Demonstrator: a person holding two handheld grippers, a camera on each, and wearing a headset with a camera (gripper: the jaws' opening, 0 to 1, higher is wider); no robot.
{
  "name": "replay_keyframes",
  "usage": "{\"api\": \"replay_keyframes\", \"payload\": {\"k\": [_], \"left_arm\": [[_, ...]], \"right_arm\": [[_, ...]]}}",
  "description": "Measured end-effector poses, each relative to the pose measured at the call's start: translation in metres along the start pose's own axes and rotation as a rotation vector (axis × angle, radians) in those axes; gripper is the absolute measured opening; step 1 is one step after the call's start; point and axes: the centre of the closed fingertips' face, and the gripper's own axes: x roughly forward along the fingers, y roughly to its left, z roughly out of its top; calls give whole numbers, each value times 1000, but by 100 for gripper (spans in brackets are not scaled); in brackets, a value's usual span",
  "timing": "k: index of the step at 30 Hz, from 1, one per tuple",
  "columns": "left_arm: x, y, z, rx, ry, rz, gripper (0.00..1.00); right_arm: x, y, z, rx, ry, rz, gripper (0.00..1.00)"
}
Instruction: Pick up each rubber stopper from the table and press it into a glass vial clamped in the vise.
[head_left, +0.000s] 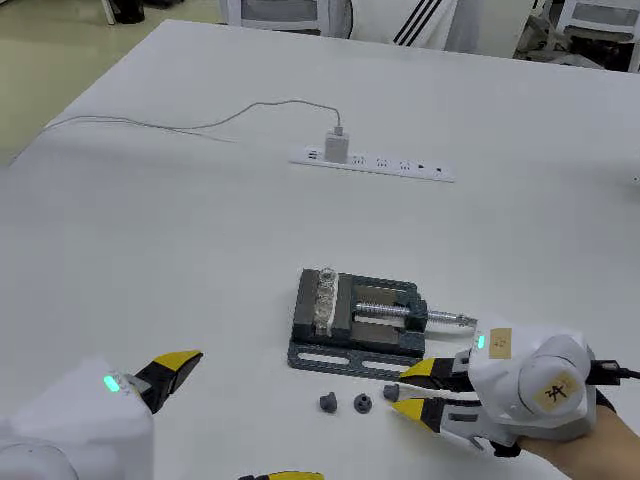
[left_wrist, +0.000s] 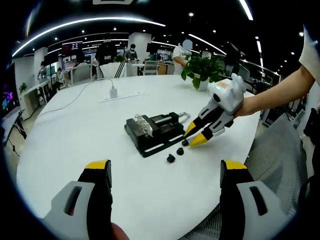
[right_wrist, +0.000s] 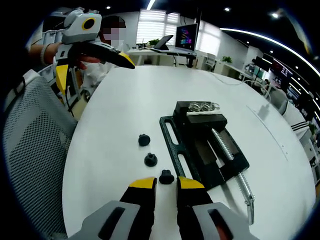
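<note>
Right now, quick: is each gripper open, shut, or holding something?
Left gripper: open, empty.
Right gripper: open, tips right at the nearest rubber stopper, not clamped on it.

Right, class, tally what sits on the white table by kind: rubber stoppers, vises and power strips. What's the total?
Stoppers: 3
Vise: 1
Power strip: 1
Total: 5

Nothing here reads clearly. The right tool carries a round sticker (a dark handwritten mark on it) and a small label, both too blurred to make out.
</note>
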Motion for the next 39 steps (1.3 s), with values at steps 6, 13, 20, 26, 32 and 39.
{"api": "replay_keyframes", "payload": {"k": [6,13,20,26,32,39], "left_arm": [[-1,0,-2,-8,2,1,88],[-1,-1,-5,-12,6,1,88],[-1,-2,-7,-15,7,-2,87],[1,-4,-9,-17,11,-7,87],[2,-4,-9,-17,6,-6,86],[2,0,-7,-2,5,-7,86]], "right_arm": [[3,-1,-3,9,4,-5,10],[4,0,-3,20,-2,-9,9],[4,0,-2,20,-3,-10,9],[-3,-2,-1,47,-14,-22,9],[-14,1,4,80,-31,-18,8],[-30,8,16,82,-47,-23,8]]}}
